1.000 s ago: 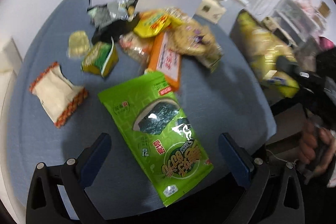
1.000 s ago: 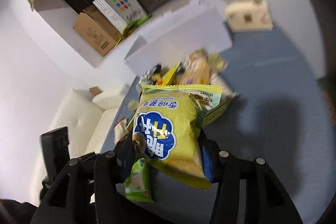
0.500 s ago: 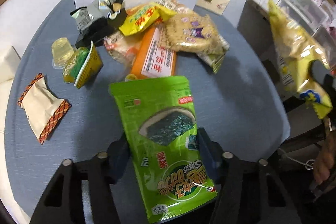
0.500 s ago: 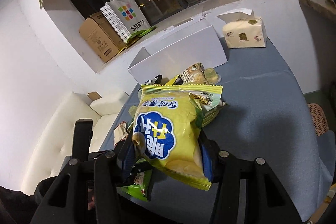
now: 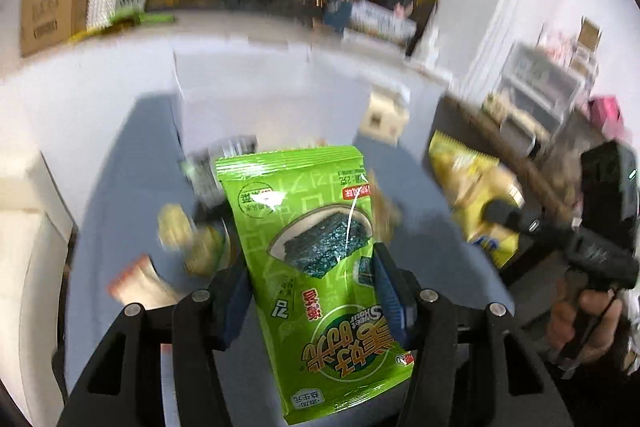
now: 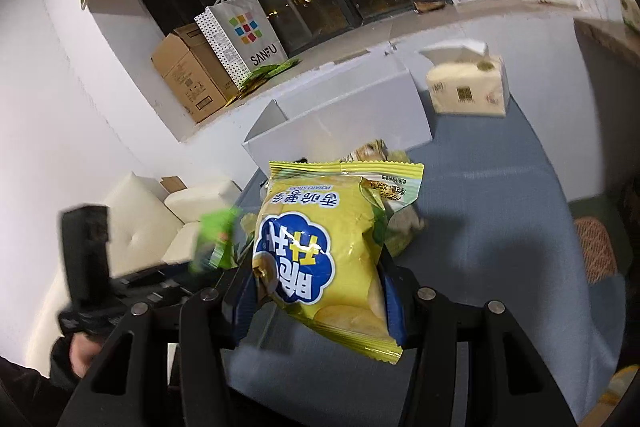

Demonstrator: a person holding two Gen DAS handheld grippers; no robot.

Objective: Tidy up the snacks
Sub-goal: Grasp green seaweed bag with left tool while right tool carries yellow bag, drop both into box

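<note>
Jaws of left gripper (image 5: 310, 291) pinch green seaweed bag (image 5: 316, 267), lifted above blue table (image 5: 116, 195). Right gripper (image 6: 316, 301) jaws clamp yellow chip bag (image 6: 324, 255), raised before white box (image 6: 344, 115).

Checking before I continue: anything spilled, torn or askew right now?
Nothing spilled or torn. Both grippers hold their packs upside down: the left gripper has the green seaweed pack, the right gripper the yellow chip bag, print inverted.

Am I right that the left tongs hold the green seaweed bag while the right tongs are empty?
Not quite: the right tongs are shut on the yellow chip bag, as the right wrist view shows. The left tongs do hold the green seaweed bag.
</note>
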